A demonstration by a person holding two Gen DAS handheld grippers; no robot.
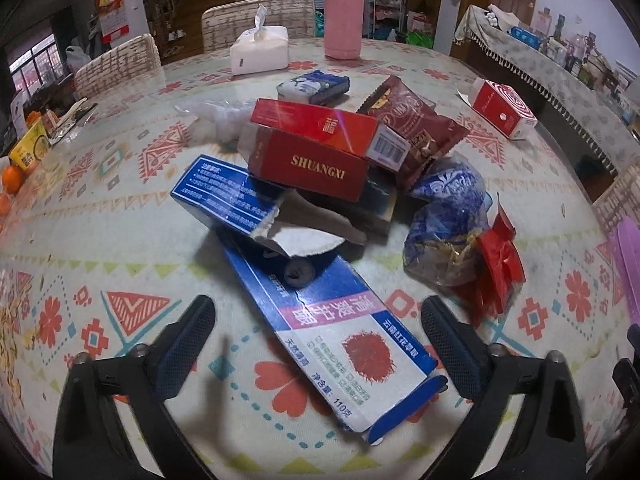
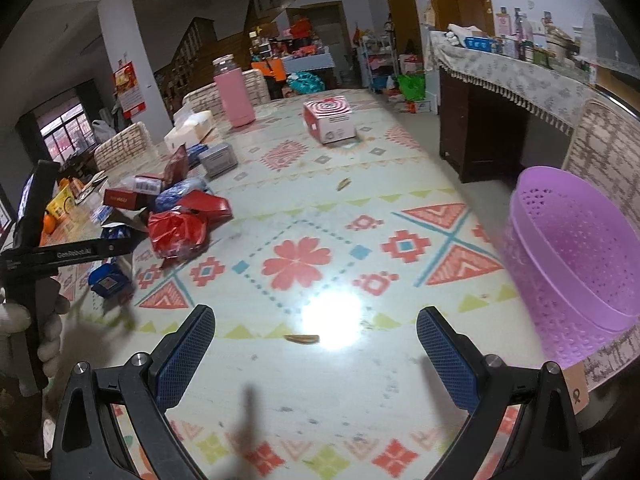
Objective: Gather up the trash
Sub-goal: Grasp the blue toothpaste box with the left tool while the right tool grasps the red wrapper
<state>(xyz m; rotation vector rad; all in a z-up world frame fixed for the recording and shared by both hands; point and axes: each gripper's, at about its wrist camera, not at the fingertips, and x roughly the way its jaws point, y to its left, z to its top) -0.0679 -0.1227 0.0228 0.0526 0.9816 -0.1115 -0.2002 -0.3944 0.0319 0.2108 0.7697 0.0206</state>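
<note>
left gripper (image 1: 316, 320) jaws released, straddling the blue toothpaste box (image 1: 340, 320) at lower centre; right gripper (image 2: 316, 340) released, empty. risk: lifting the box topples the stacked red carton (image 1: 308, 164).

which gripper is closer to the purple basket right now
Right. The right gripper hangs open over bare table with the purple basket just to its right; the left gripper is over the trash pile, farther away.

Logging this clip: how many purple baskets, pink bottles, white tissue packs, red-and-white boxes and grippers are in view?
purple basket: 1
pink bottle: 1
white tissue pack: 1
red-and-white box: 1
grippers: 2 (left gripper, right gripper, both open)
Total: 6
</note>
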